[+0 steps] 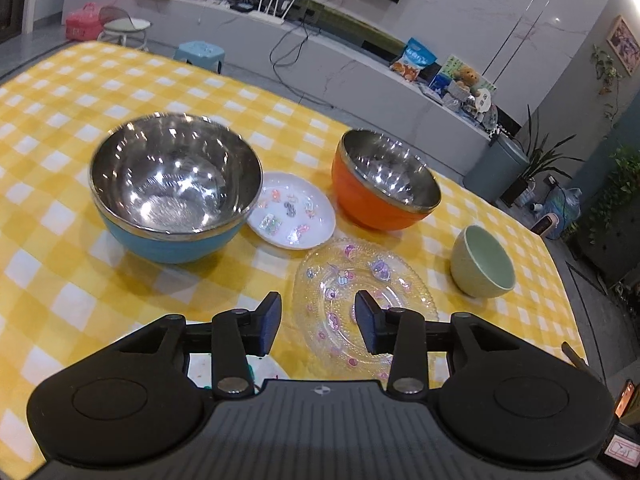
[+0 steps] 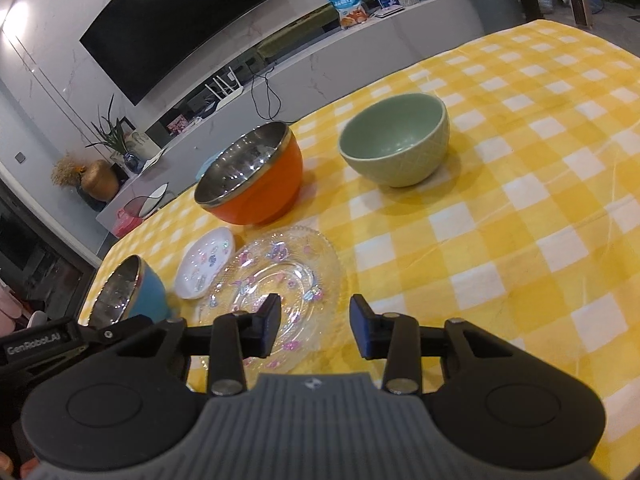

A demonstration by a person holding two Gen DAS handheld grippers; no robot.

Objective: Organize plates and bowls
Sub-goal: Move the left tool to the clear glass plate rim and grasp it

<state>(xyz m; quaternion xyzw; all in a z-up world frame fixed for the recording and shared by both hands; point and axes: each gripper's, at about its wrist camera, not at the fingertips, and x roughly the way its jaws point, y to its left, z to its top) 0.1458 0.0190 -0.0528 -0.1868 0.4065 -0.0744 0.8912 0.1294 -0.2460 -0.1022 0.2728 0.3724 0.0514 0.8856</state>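
1. The left gripper (image 1: 318,322) stands with jaws apart and nothing between them, low over the near rim of the clear glass plate with cartoon prints (image 1: 364,300); the right gripper (image 2: 316,328) hovers likewise empty over the same plate (image 2: 276,284)
2. That plate lies flat on the yellow-checked bench (image 2: 520,240): it looks stiff, slippery and breakable, so pinch its beaded rim
3. The small white plate (image 1: 294,210) touches it; the blue steel-lined bowl (image 1: 172,188), orange steel-lined bowl (image 1: 384,180) and pale green ceramic bowl (image 1: 482,262) look rigid, best taken by the rim

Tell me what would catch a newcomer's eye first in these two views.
Probably the bright yellow checked tablecloth under everything. Next, two shiny steel-lined bowls: the blue bowl on the left and the orange bowl further right, with a small white plate between them. Nearest the open grippers lies a clear patterned glass plate.
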